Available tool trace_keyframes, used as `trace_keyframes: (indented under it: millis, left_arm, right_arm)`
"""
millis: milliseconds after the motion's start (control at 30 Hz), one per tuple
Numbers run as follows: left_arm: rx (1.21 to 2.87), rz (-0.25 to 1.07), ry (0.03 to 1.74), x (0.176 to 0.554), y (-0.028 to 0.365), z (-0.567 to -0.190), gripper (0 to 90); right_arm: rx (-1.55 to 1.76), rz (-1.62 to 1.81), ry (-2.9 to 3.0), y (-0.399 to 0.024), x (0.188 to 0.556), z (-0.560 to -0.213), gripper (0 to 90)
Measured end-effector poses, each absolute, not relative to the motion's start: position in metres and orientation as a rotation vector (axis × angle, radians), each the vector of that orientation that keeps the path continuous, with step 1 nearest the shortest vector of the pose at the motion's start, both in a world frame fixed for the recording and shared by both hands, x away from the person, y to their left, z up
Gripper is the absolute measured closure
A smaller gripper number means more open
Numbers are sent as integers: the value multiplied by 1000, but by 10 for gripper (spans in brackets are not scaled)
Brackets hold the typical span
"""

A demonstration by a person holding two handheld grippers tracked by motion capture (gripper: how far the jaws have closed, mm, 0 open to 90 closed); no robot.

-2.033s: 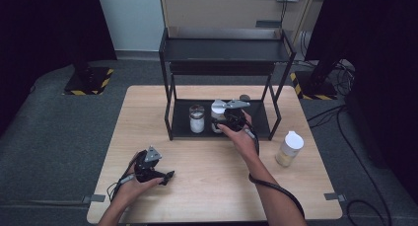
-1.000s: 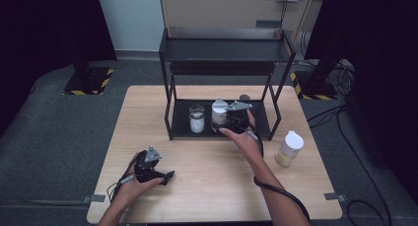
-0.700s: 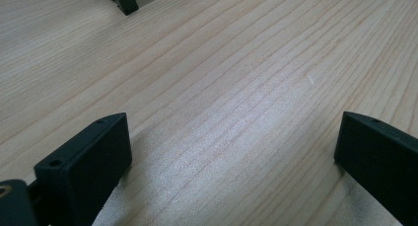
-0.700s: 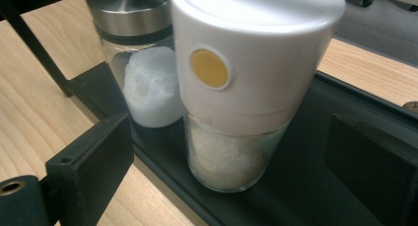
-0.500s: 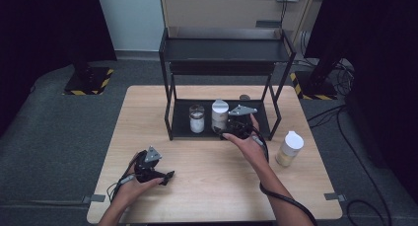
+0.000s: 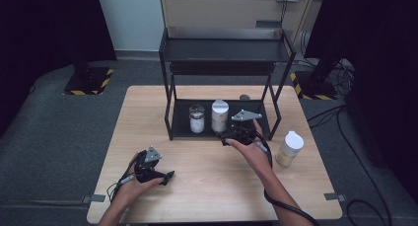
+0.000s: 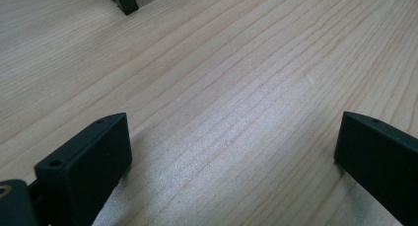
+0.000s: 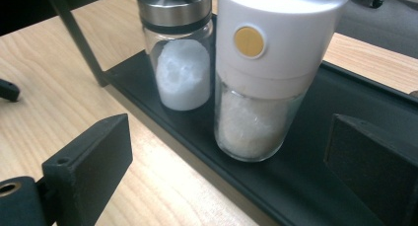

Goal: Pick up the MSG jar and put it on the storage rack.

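A tall jar with a white cap (image 6: pixel 219 115) (image 8: pixel 266 73) stands upright on the lower shelf of a black rack (image 6: pixel 224 51). A shorter glass jar with a steel lid (image 6: pixel 196 118) (image 8: pixel 180 63) stands close on its left. My right gripper (image 6: pixel 227 137) (image 8: pixel 229 132) is open just in front of the shelf, its jaws wide and clear of the white-capped jar. My left gripper (image 6: pixel 167 176) (image 7: pixel 231 132) rests open on the wooden table near the front left, with bare wood between its jaws.
A third jar with a white cap (image 6: pixel 289 148) stands on the table to the right of the rack. The rack's right front leg (image 6: pixel 276 118) is near my right hand. A small dark disc (image 6: pixel 245 97) lies behind the rack.
My right gripper has drawn back from the white-capped jar, towards the table's front and right, leaving the jar standing on the shelf. The left gripper has stayed put.
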State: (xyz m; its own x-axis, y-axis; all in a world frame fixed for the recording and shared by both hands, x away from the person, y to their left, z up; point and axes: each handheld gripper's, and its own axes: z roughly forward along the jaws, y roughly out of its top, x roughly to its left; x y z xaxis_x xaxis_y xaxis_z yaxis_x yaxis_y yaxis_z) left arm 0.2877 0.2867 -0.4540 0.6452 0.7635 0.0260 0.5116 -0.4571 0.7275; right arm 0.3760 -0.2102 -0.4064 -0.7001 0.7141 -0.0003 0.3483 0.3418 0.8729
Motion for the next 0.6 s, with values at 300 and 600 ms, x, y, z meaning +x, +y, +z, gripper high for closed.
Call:
trace_keyframes:
  millis: [300,600]
  left_arm:
    - [2154,459,989,287,287,-454,0]
    - [2157,459,988,288,287,-454,0]
  right_arm:
    - [924,1320,2232,-219,364,-409,47]
    - [894,1338,2249,-227,354,-415,47]
